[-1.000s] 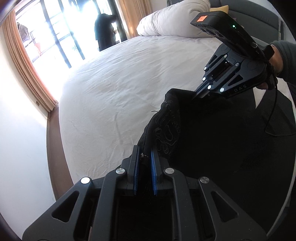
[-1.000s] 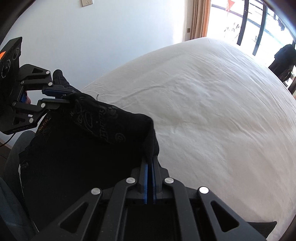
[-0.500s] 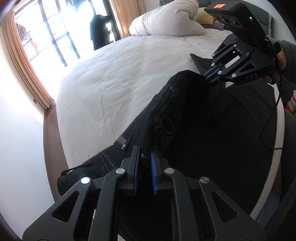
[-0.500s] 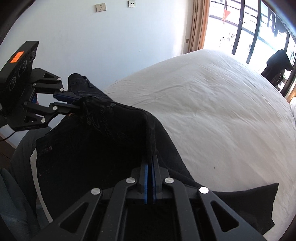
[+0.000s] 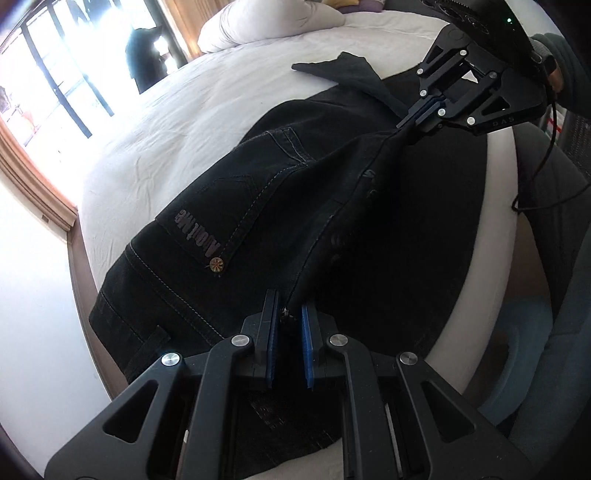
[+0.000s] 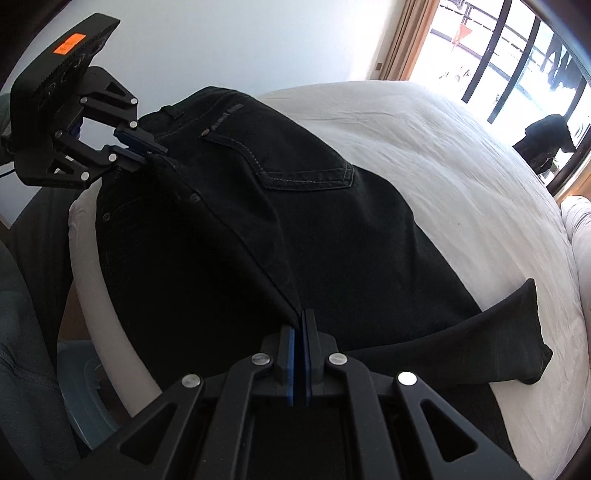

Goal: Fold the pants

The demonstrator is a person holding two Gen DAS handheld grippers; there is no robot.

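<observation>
In the left wrist view, the left gripper (image 5: 287,317) is pinching a ridge of the black pants (image 5: 258,206) between its blue pads, clamped on the fabric near the waistband end. The pants are lying across the near edge of the white bed (image 5: 177,122), with a back pocket showing pale printed lettering and a small metal rivet (image 5: 216,264) facing up. Farther along the same ridge, the right gripper (image 5: 413,117) is gripping the cloth too, a sleeve and part of a hand showing behind it. One pant leg end (image 5: 343,68) is sticking out flat on the sheet beyond it, and a white pillow (image 5: 273,22) is sitting at the far end of the bed. In the right wrist view, the right gripper (image 6: 298,321) is holding its jaws pressed together on the raised fold of the pants (image 6: 280,206), which is running taut up to the left gripper (image 6: 155,153), likewise clamped on the cloth near the waist. The stitched back pocket (image 6: 306,173) is lying on the far side of the fold, and a pant leg (image 6: 491,332) is trailing to the right over the bed (image 6: 461,177).
</observation>
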